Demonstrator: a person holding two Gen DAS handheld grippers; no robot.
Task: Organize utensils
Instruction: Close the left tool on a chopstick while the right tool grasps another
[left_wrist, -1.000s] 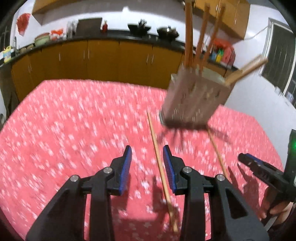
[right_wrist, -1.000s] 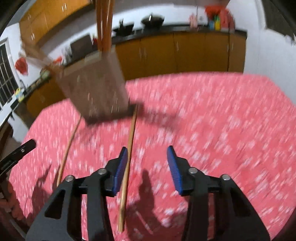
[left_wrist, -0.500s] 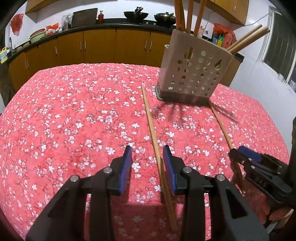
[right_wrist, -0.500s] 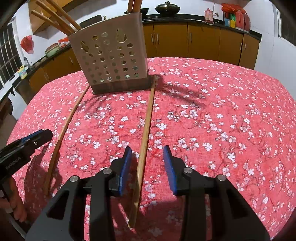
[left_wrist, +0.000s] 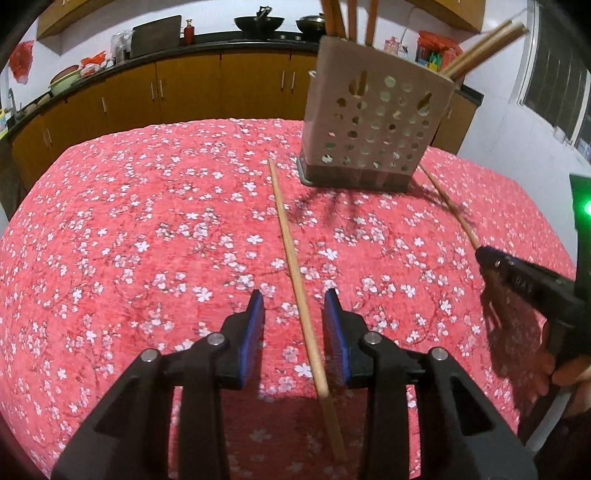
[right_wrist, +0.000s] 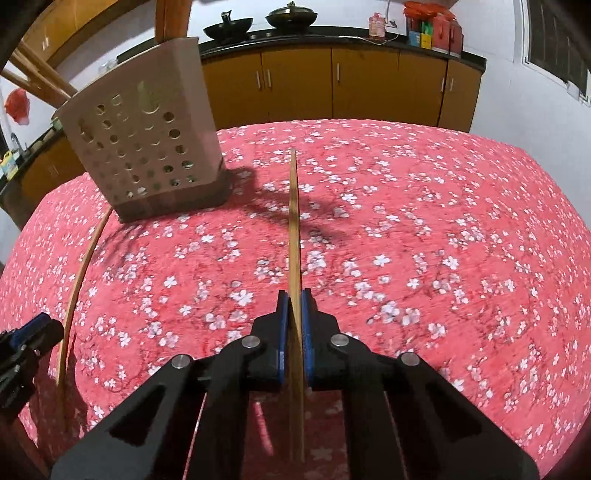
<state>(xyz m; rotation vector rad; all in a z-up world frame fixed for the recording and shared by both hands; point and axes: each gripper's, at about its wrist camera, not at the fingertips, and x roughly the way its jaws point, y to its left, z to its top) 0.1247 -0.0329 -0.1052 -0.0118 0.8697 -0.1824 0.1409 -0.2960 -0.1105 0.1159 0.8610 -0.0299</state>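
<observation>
A beige perforated utensil holder (left_wrist: 373, 122) stands on the red floral tablecloth with several wooden chopsticks upright in it; it also shows in the right wrist view (right_wrist: 144, 140). One loose chopstick (left_wrist: 295, 258) lies between the blue pads of my open left gripper (left_wrist: 293, 321), closer to the right pad. My right gripper (right_wrist: 294, 317) is shut on a second chopstick (right_wrist: 294, 221), which points forward over the cloth. In the left wrist view that gripper (left_wrist: 517, 280) sits over the right chopstick (left_wrist: 450, 206). In the right wrist view the left chopstick (right_wrist: 79, 273) runs beside the left gripper (right_wrist: 26, 343).
The table (left_wrist: 110, 221) with the red floral cloth fills both views. Brown kitchen cabinets (left_wrist: 184, 88) and a dark counter with woks and bottles run along the back wall. A window (left_wrist: 554, 74) is on the right wall.
My right gripper has closed on the chopstick that lay between its fingers. My left gripper has shifted so the other chopstick sits between its pads. Both views moved closer to the holder.
</observation>
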